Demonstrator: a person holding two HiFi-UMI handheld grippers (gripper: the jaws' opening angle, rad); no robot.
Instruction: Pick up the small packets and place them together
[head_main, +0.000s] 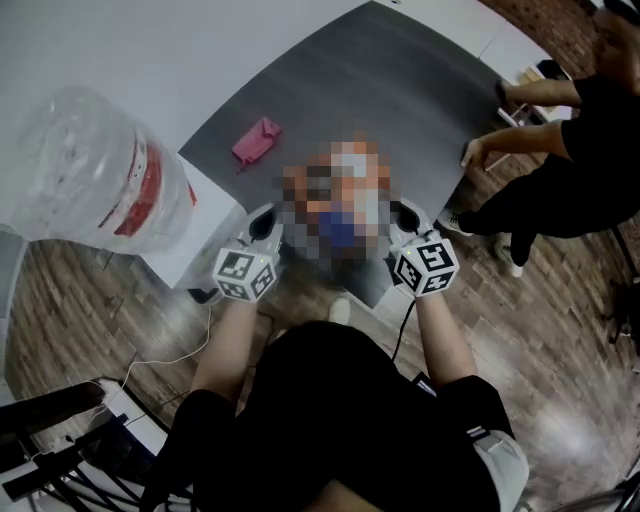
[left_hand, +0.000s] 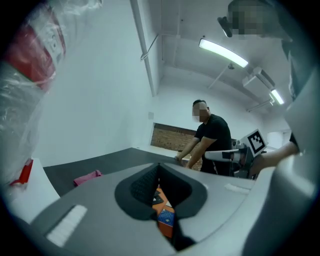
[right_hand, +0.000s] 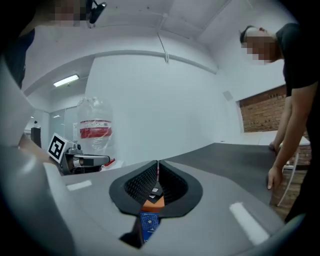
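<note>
My left gripper (head_main: 265, 225) is raised level and shut on a small orange and blue packet (left_hand: 164, 216), which shows pinched between its jaws (left_hand: 159, 166) in the left gripper view. My right gripper (head_main: 405, 217) is held up beside it, and its jaws (right_hand: 157, 164) are closed on another orange and blue packet (right_hand: 149, 214). A pink packet (head_main: 257, 139) lies on the dark grey tabletop (head_main: 400, 90) beyond the left gripper, and the same pink packet (left_hand: 87, 177) shows in the left gripper view. In the head view a mosaic patch hides the space between the two grippers.
A large clear plastic jug (head_main: 95, 175) with a red label stands on the white surface at the left. A person in black (head_main: 570, 150) leans on the table's far right corner. Wooden floor lies below, with cables and a stand at the lower left.
</note>
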